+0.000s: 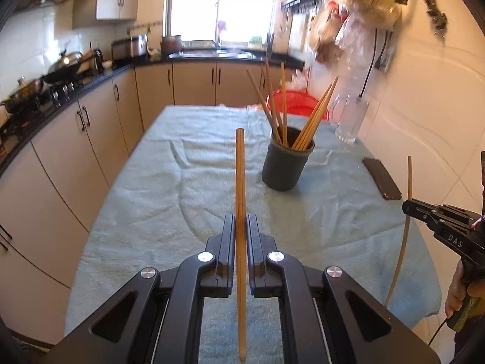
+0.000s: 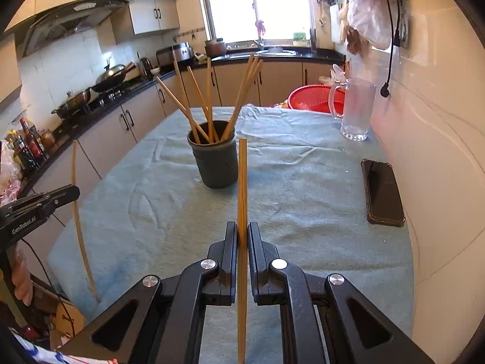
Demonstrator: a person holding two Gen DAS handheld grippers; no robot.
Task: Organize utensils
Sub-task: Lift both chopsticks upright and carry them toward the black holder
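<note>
Standing upright: slim tan wood chopstick [image 1: 240,182], ridged, straight.

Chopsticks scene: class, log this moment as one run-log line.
left gripper: shut on chopstick | right gripper: shut on chopstick | holder: upright, several chopsticks inside | both raised

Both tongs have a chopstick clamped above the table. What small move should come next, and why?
Probably carry the left tongs forward over the dark cup to drop their chopstick in. The right tongs also grip a chopstick, and the cup already holds the others upright.
</note>
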